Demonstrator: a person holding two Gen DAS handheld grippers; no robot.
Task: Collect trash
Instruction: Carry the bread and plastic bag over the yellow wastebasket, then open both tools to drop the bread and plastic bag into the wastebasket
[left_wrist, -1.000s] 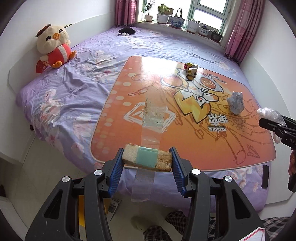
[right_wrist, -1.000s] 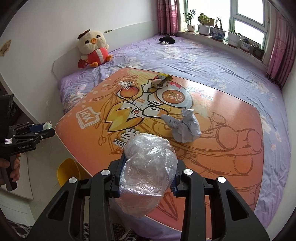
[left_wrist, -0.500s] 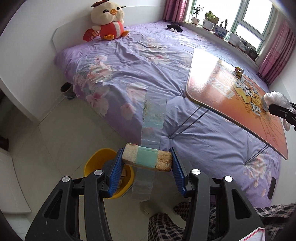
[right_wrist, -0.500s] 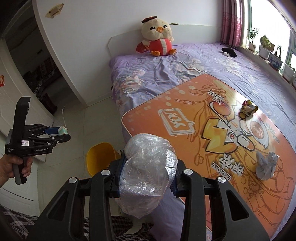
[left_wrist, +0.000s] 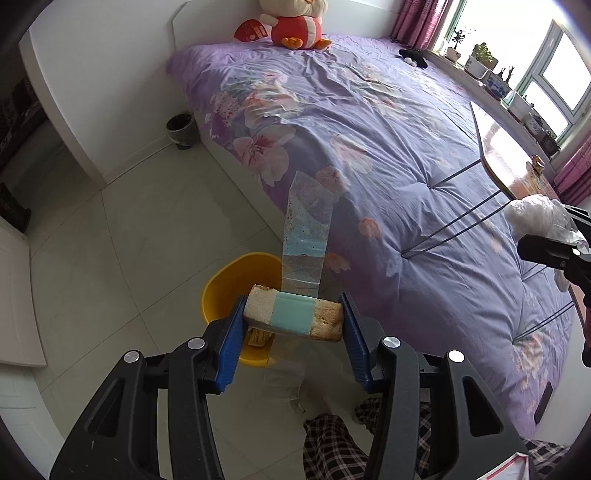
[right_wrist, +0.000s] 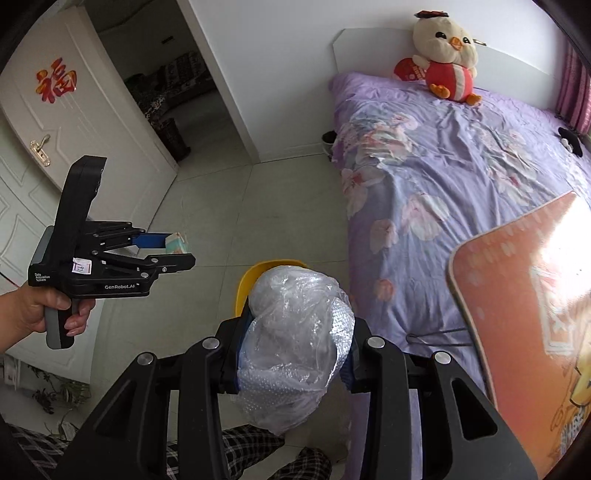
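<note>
Trash fills both of our grippers. Our left gripper (left_wrist: 291, 319) clamps a stained white foam block with a teal band (left_wrist: 293, 314) between its half-closed blue pads, clear tape (left_wrist: 306, 229) trailing from it, above a round yellow plastic bin (left_wrist: 236, 284) on the pale tiled floor (left_wrist: 129, 240). Our right gripper (right_wrist: 295, 350) squeezes a crumpled clear bubble-wrap bundle (right_wrist: 295, 339) beside the purple floral bed (right_wrist: 443, 166).
</note>
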